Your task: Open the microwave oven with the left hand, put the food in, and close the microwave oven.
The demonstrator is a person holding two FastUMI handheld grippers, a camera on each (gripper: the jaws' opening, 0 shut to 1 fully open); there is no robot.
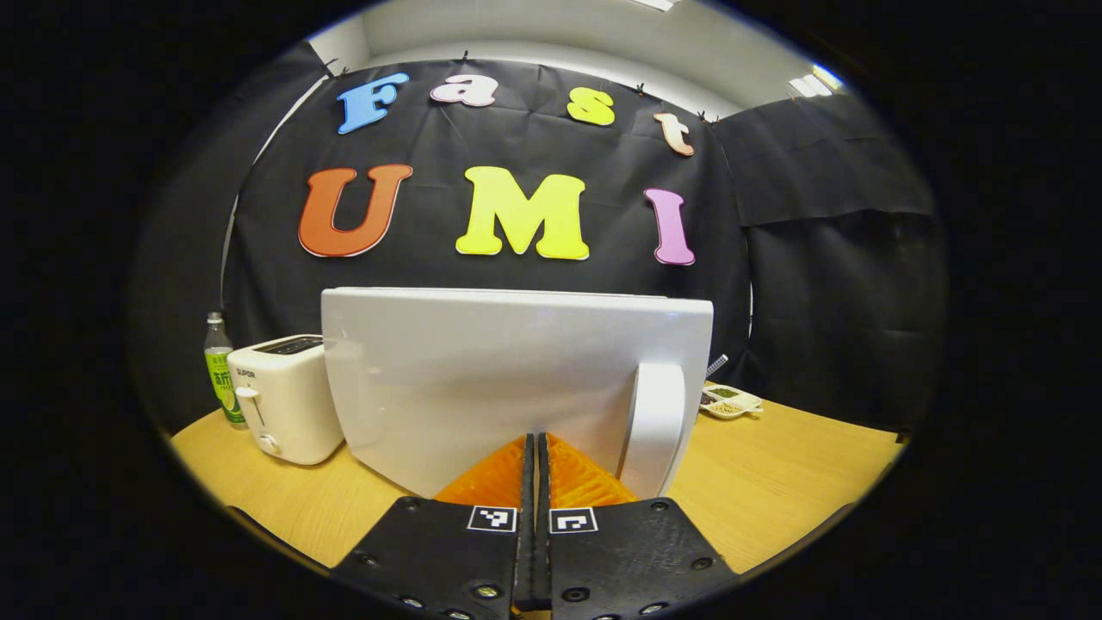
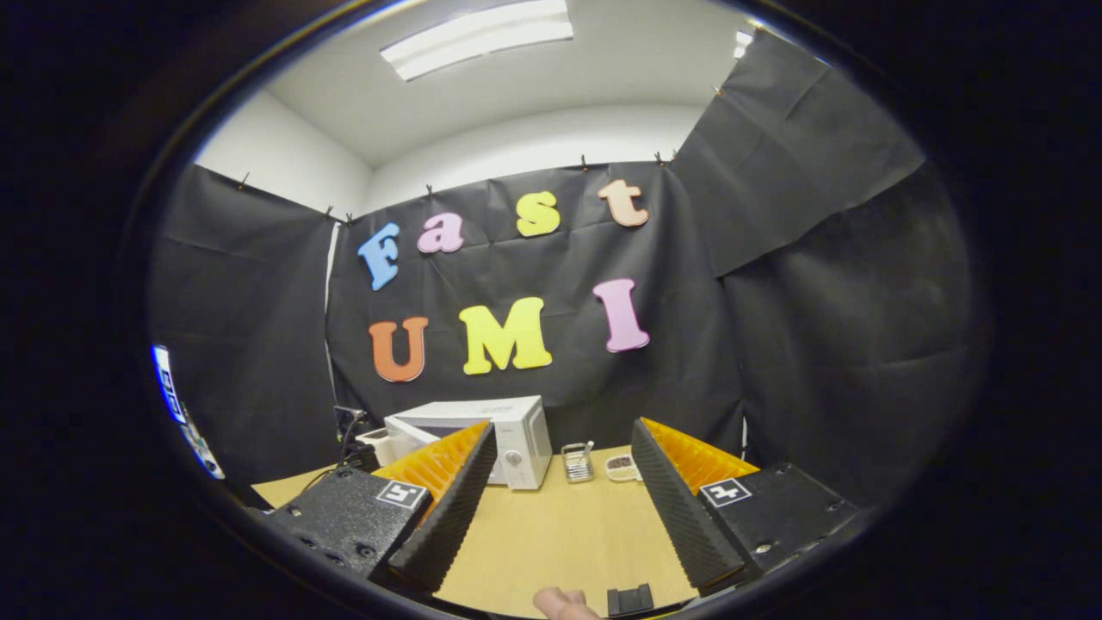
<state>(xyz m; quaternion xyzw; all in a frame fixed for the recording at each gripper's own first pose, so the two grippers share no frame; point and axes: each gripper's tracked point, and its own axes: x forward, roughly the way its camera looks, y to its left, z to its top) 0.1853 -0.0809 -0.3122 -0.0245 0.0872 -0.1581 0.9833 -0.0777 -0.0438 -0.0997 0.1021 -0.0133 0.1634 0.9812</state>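
Note:
The white microwave's door (image 1: 482,379) stands close in front of me in the left gripper view, outer face toward me, with its handle (image 1: 654,426) at the right. My left gripper (image 1: 535,437) is shut with nothing held, its tips at or against the door's lower middle. In the right gripper view the microwave (image 2: 508,430) stands far off on the table, its door swung out at the left. My right gripper (image 2: 561,426) is open, empty and raised well short of it. A small dish of food (image 2: 622,468) lies right of the microwave.
A white toaster (image 1: 288,396) and a green-labelled bottle (image 1: 222,370) stand left of the door. A divided dish (image 1: 727,402) lies at the back right of the wooden table (image 1: 775,465). A small rack (image 2: 578,462) stands beside the microwave. A fingertip (image 2: 560,603) shows at the bottom.

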